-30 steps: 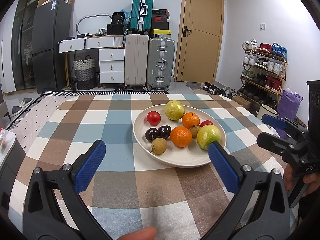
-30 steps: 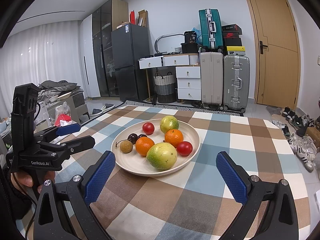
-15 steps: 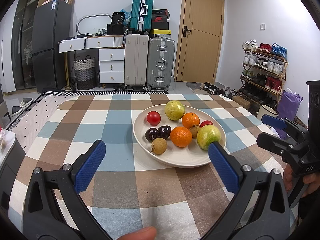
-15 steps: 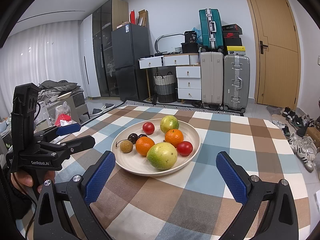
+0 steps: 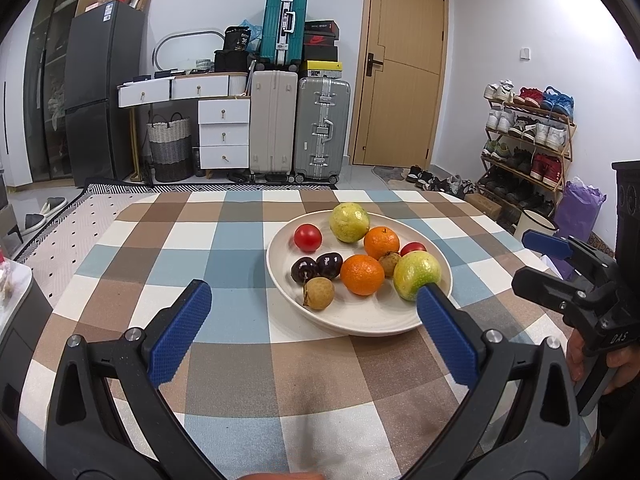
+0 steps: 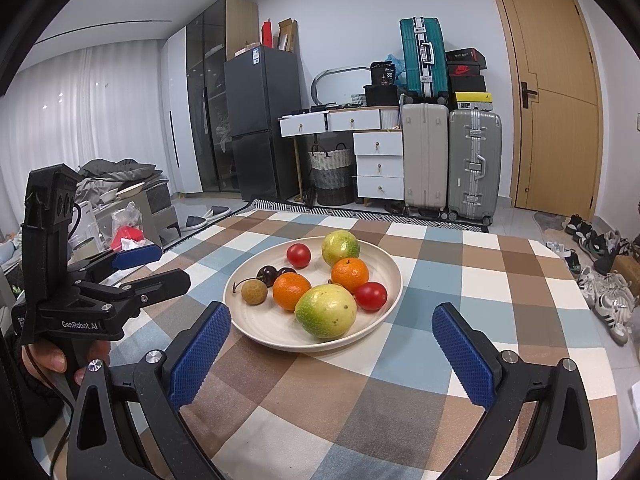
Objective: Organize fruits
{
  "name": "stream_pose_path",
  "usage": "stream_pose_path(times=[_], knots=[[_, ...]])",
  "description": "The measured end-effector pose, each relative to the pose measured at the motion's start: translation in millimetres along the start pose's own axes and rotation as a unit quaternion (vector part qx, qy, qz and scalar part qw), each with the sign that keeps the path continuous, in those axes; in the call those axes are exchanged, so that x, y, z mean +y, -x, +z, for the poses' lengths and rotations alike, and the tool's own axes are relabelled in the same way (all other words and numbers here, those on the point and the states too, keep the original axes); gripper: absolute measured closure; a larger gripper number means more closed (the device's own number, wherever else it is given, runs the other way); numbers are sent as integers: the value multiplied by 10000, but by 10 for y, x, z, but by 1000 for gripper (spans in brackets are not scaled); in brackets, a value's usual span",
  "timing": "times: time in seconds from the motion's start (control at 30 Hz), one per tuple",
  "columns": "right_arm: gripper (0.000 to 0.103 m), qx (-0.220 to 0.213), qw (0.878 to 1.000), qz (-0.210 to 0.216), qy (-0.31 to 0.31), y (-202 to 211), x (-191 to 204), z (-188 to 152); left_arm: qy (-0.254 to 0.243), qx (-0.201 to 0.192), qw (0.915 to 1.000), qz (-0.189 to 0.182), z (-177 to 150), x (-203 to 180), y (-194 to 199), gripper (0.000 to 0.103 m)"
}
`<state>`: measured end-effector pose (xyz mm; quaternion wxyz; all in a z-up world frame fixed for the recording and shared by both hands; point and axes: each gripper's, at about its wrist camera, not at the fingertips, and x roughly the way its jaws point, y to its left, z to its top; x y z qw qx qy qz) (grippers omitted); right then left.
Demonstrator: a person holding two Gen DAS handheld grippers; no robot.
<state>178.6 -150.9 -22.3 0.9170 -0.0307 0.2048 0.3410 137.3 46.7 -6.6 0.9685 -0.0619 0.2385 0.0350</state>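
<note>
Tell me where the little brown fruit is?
The small brown fruit sits on the cream plate, at its near left edge in the left wrist view, just in front of the two dark cherries.

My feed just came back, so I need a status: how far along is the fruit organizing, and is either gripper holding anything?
It looks barely started. All the fruit I can see sits mixed on the plate: two oranges, green-yellow fruits and dark cherries among them. Nothing is in hand: the left gripper and right gripper are both open, short of the plate. Any sorting appears left to do.
</note>
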Motion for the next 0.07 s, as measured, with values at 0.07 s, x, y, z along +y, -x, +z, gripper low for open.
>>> stream_pose_path(times=[0.07], knots=[[0, 0, 10000, -7, 2, -3, 3, 4, 3, -9, 10000, -7, 10, 0, 7, 1]])
